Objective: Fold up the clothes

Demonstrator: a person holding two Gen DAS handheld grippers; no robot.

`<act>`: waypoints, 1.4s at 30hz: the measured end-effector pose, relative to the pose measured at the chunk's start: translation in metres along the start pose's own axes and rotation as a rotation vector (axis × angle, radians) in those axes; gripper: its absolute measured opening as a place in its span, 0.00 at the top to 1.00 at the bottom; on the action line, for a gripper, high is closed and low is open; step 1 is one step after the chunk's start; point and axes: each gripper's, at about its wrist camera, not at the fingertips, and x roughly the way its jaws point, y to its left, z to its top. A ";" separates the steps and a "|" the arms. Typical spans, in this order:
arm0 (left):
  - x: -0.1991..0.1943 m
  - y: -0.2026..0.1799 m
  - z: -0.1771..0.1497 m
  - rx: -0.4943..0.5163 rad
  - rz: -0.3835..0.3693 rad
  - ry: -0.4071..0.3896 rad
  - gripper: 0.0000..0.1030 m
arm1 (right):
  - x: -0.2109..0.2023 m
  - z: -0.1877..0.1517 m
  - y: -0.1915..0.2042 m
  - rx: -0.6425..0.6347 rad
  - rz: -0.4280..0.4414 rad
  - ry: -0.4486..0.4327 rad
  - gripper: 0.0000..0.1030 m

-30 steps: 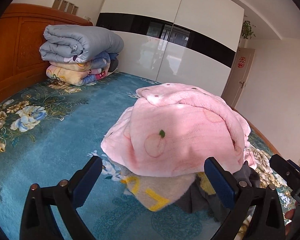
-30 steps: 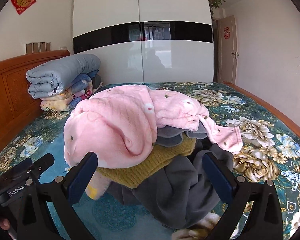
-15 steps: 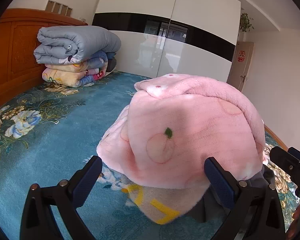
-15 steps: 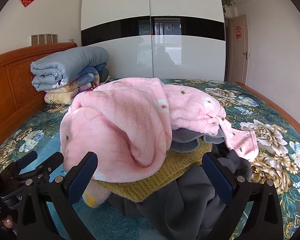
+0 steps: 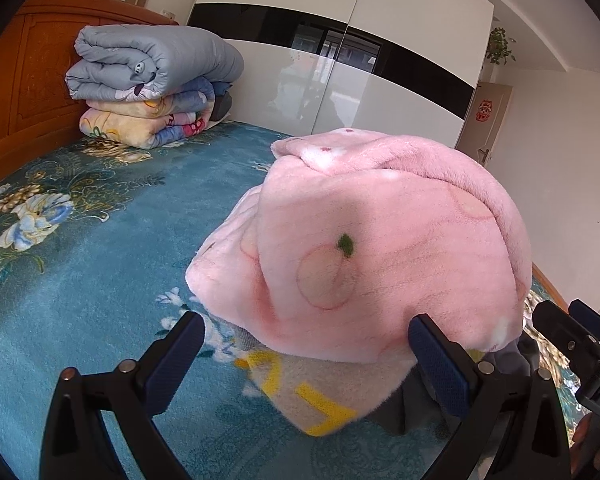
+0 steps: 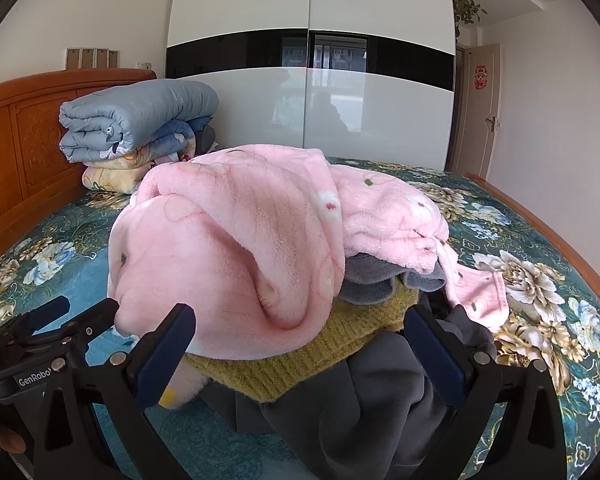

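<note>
A heap of clothes lies on the bed. On top is a pink fleece garment (image 5: 380, 240) (image 6: 240, 248) printed with peaches. Under it I see a mustard knit (image 6: 340, 348), a grey piece (image 6: 372, 280), a dark grey garment (image 6: 364, 408) and a pale cloth with yellow marks (image 5: 320, 392). My left gripper (image 5: 306, 344) stands open just short of the pink garment's lower hem. At the front of the heap my right gripper (image 6: 300, 336) is open too, its fingers on either side of the pink fleece and the mustard knit, touching nothing. Each gripper shows at the edge of the other's view.
The bed has a teal floral cover (image 5: 80, 280) (image 6: 540, 280). Folded quilts (image 5: 148, 84) (image 6: 140, 128) are stacked by the wooden headboard (image 5: 28, 80). A white and black wardrobe (image 6: 308, 80) stands behind the bed, and a door (image 6: 480, 112) at the right.
Both grippers have moved closer to the heap, which now fills more of each view. Their jaws stay as wide as before. The clothes have not moved.
</note>
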 end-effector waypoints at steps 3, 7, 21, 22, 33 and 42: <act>0.001 0.003 -0.002 -0.024 -0.005 0.012 0.00 | -0.002 0.000 0.000 -0.004 -0.010 0.000 0.00; 0.001 0.002 -0.005 -0.040 0.001 0.015 0.00 | -0.002 -0.001 0.000 -0.009 -0.011 0.006 0.00; 0.006 0.000 -0.005 -0.054 0.020 0.060 0.00 | -0.003 0.001 0.005 -0.041 -0.013 0.001 0.00; 0.006 0.002 -0.005 -0.069 0.008 0.067 0.00 | -0.003 0.000 0.005 -0.043 -0.013 0.003 0.00; 0.031 0.036 -0.007 -0.285 -0.127 0.176 0.00 | 0.009 0.014 0.001 -0.109 -0.006 -0.020 0.00; 0.048 0.060 -0.018 -0.484 -0.231 0.252 0.00 | 0.055 0.054 0.023 -0.175 0.022 0.034 0.46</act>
